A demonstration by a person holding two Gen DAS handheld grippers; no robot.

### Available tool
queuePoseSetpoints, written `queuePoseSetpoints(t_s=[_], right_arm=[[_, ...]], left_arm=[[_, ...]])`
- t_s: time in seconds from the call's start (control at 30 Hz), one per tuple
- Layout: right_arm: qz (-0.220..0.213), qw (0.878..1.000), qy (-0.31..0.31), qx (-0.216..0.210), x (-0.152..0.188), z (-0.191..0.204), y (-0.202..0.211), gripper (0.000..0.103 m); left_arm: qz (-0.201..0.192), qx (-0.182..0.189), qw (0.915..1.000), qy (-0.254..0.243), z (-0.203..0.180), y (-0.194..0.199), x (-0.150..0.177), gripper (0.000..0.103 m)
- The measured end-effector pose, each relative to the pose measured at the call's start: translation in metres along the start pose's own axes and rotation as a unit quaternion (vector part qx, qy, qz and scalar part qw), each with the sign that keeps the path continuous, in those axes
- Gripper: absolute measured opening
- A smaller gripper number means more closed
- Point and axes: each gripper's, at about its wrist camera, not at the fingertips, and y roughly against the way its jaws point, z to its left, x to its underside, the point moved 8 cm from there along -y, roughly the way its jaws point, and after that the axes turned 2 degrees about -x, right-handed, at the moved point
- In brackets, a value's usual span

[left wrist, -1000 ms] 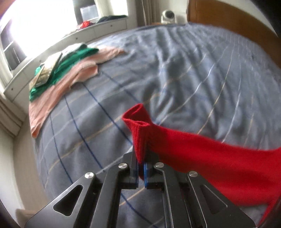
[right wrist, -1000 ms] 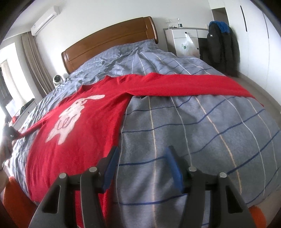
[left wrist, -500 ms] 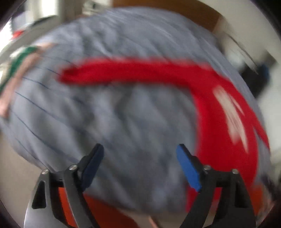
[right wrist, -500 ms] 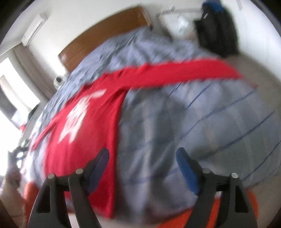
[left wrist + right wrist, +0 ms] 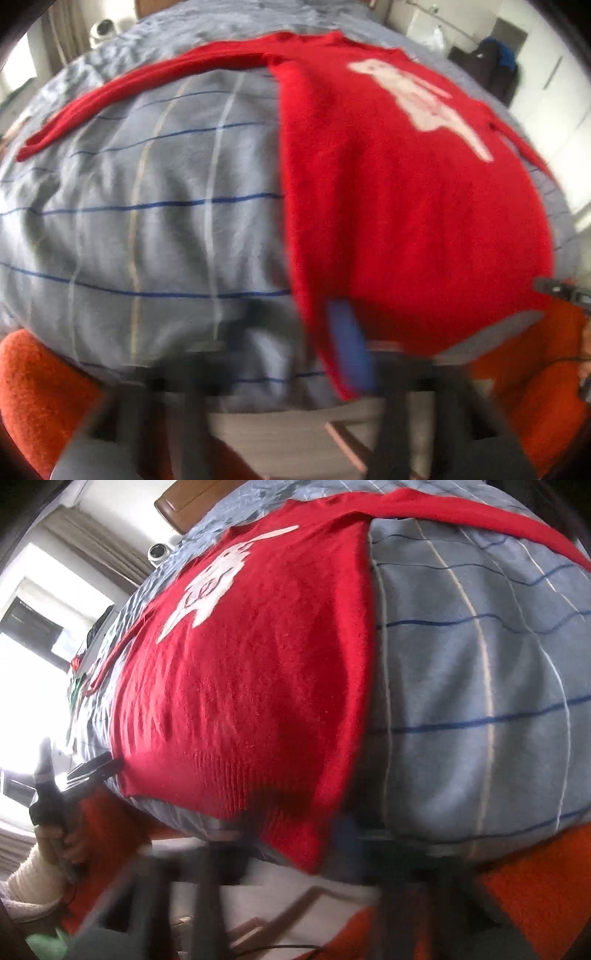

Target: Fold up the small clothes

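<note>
In my left gripper the jaws have just been closing, and now they are clenched. The picture is blurry, but they are looking like they are pinching the bottom corner of the red sweater. In my right gripper the jaws have just been closing too. They are clenched now, and they seem to be biting the other bottom corner of the same sweater. So I am holding the bottom edge at both ends, I think.

The sweater is lying on the bed, on a gray blanket with blue and white lines. Its bottom edge is hanging just over the edge of the bed, near me. The rest is stretching away toward the wooden headboard.

I am only starting the job. The sweater is lying flat and spread out, which is good for folding. But nothing is looking folded yet. The sleeves need to come in, and the body needs folding over. That is all still waiting to be done.

The sweater is looking soft and fuzzy. It is lying face up, and a white picture is showing on the chest. One long sleeve is reaching straight out to the side across the blanket. The other one is sticking out the other way. I am seeing only small bumps in the cloth.
</note>
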Motion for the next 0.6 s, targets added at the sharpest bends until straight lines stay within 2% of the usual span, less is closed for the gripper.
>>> queuePoseSetpoints(t_s=[0.13,0.17,0.23,0.27,0.33,0.4,0.47,0.5,0.53,0.57,0.6], right_arm=[[0.008,1.0,-0.004,0.02,0.008,-0.006,0.014,0.004],[0.01,0.999,0.003,0.035,0.012,-0.007,0.023,0.003],[0.01,0.998,0.013,0.057,0.014,-0.011,0.036,0.003],[0.013,0.998,0.011,0.062,0.015,-0.013,0.035,0.003],[0.022,0.997,0.004,0.078,0.015,-0.021,0.023,0.003],[0.029,0.996,-0.01,0.087,0.013,-0.029,0.002,0.003],[0.023,0.996,-0.01,0.09,0.012,-0.028,-0.002,0.003],[0.019,0.995,-0.006,0.093,0.011,-0.027,-0.001,0.004],[0.012,0.996,-0.004,0.094,0.011,-0.025,0.002,0.005],[0.006,0.996,-0.005,0.088,0.011,-0.023,0.006,0.014],[0.002,0.996,-0.008,0.086,0.011,-0.023,0.009,0.021]], left_arm=[[-0.006,0.009,0.9995,-0.031,-0.01,0.018,0.008,0.0],[0.0,0.0,0.9989,-0.046,-0.013,0.018,0.015,0.0],[0.029,-0.03,0.9971,-0.064,-0.012,0.001,0.024,0.0],[0.053,-0.037,0.9962,-0.059,-0.008,-0.012,0.029,0.0],[0.071,-0.04,0.9955,-0.047,-0.004,-0.025,0.031,0.0],[0.059,-0.032,0.9969,-0.041,-0.006,-0.02,0.022,0.0],[0.046,-0.024,0.9979,-0.04,-0.005,-0.009,0.019,0.001],[0.04,-0.023,0.9982,-0.039,-0.004,-0.004,0.018,0.01],[0.032,-0.019,0.9987,-0.036,-0.004,0.003,0.017,0.031],[0.016,-0.015,0.9993,-0.029,-0.002,0.013,0.014,0.043],[-0.005,-0.013,0.9997,-0.02,0.001,0.025,0.009,0.062]])
